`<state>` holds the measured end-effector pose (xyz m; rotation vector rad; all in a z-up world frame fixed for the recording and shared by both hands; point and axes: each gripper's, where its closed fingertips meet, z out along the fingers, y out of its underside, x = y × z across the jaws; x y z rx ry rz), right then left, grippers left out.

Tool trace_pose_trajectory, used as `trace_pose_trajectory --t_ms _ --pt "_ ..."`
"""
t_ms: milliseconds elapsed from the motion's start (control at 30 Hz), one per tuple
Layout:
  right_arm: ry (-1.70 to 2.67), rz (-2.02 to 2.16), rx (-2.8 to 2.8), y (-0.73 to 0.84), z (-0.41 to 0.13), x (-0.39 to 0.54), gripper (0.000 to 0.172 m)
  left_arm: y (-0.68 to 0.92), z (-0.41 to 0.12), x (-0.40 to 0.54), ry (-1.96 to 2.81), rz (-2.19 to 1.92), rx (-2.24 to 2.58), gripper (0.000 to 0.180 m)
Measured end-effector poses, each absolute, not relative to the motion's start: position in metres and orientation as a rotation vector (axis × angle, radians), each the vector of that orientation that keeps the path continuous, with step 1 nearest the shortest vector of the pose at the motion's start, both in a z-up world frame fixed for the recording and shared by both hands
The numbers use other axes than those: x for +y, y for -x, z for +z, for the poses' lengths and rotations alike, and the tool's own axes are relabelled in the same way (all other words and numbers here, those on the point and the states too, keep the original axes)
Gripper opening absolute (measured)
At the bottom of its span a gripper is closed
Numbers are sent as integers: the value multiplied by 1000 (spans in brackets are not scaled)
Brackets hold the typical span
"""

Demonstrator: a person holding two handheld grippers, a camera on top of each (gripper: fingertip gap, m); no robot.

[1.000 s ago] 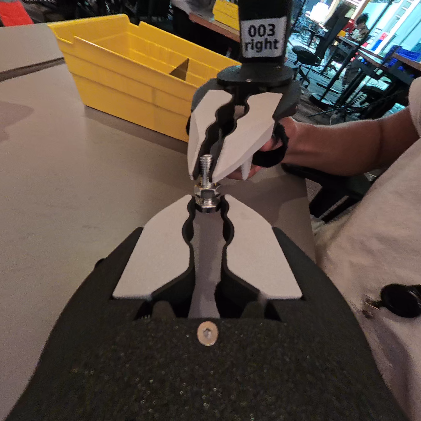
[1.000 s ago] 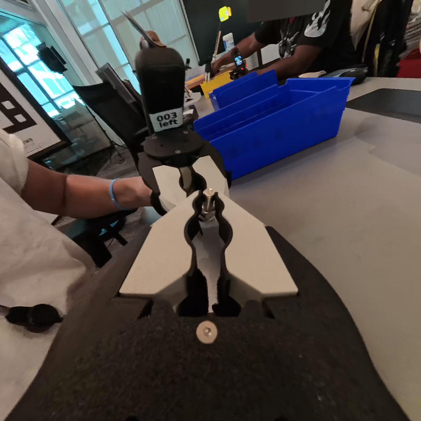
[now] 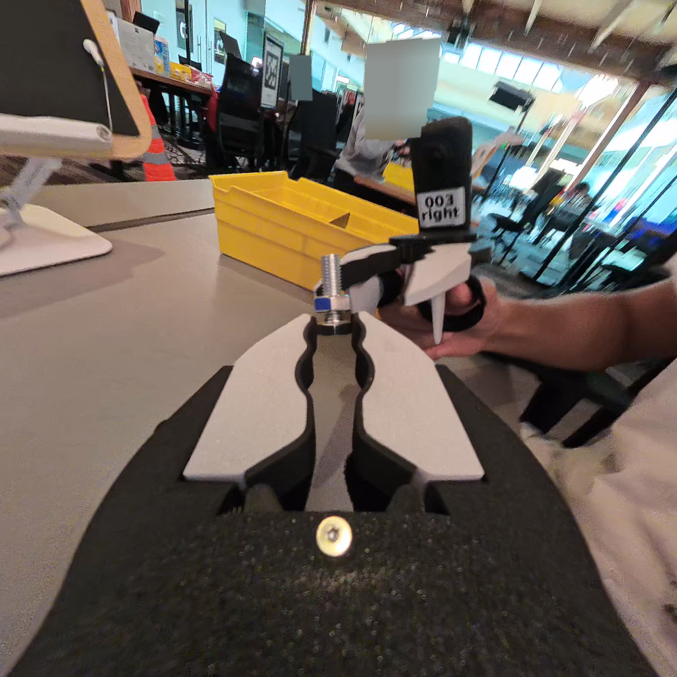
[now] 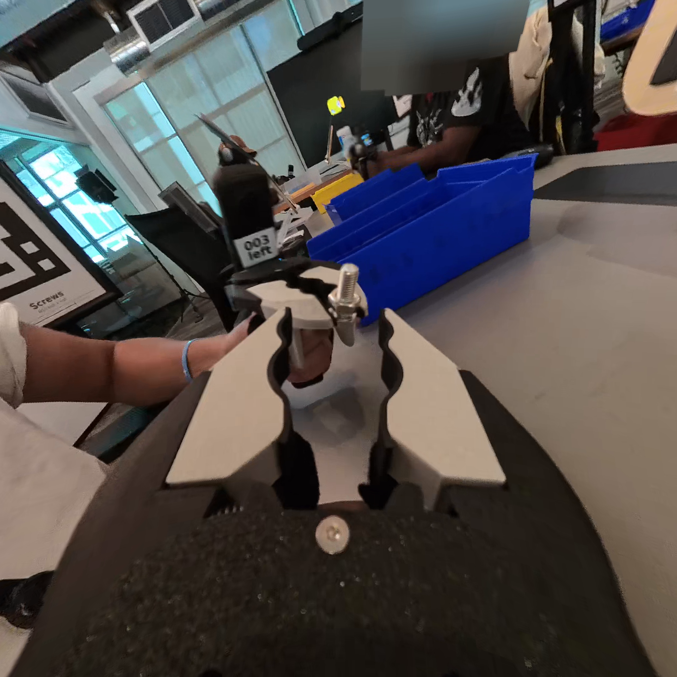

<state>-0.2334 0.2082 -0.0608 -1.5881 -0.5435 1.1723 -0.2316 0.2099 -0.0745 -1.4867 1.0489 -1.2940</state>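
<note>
My left gripper (image 3: 332,324) is shut on the head of a silver bolt (image 3: 330,273) and holds it upright above the grey table (image 3: 110,348). A hex nut (image 3: 331,303) sits on the thread just above my fingertips. My right gripper (image 4: 333,317) is open, and its pads stand apart on either side of the bolt (image 4: 348,293) without pressing on it. In the left wrist view the right gripper (image 3: 388,282) sits just right of the bolt. In the right wrist view the left gripper (image 4: 342,315) comes in from the left with the bolt at its tips.
A yellow bin (image 3: 293,227) stands on the table behind the bolt. A blue bin (image 4: 439,238) stands at the far side in the right wrist view. A white monitor stand (image 3: 47,241) is at the left. A person's hand (image 3: 461,329) and forearm (image 4: 110,366) hold the grippers. Left and right tips are no more than a few centimetres apart.
My right gripper was shut on the bolt's thread; it has opened and let go. My left gripper keeps hold of the bolt head. Both grippers have shifted and the views have tilted up.
</note>
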Motion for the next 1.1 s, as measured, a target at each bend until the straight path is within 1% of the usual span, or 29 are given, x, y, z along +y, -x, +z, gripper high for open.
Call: trace_pose_trajectory --t_ms 133,233,333,400,733,867,1100 --pt "1510 1151 -631 246 -56 196 58 233 -70 208 1497 -1468 963 18" --pt "1502 1118 -659 254 -57 190 63 231 -70 201 1485 -1496 973 18" --pt "1484 1152 -653 259 -53 184 75 228 -69 194 1491 -1511 987 18" --pt "1467 1178 -654 262 -50 181 80 226 -68 188 1484 -1508 1006 18" --pt "1419 1163 -650 258 -39 176 79 240 -54 200 1435 -1535 934 17" --pt "1431 1161 -660 265 -42 173 87 231 -59 187 1433 -1558 993 18" --pt "1404 1129 -671 260 -36 174 88 223 -61 177 1428 -1539 1064 17"
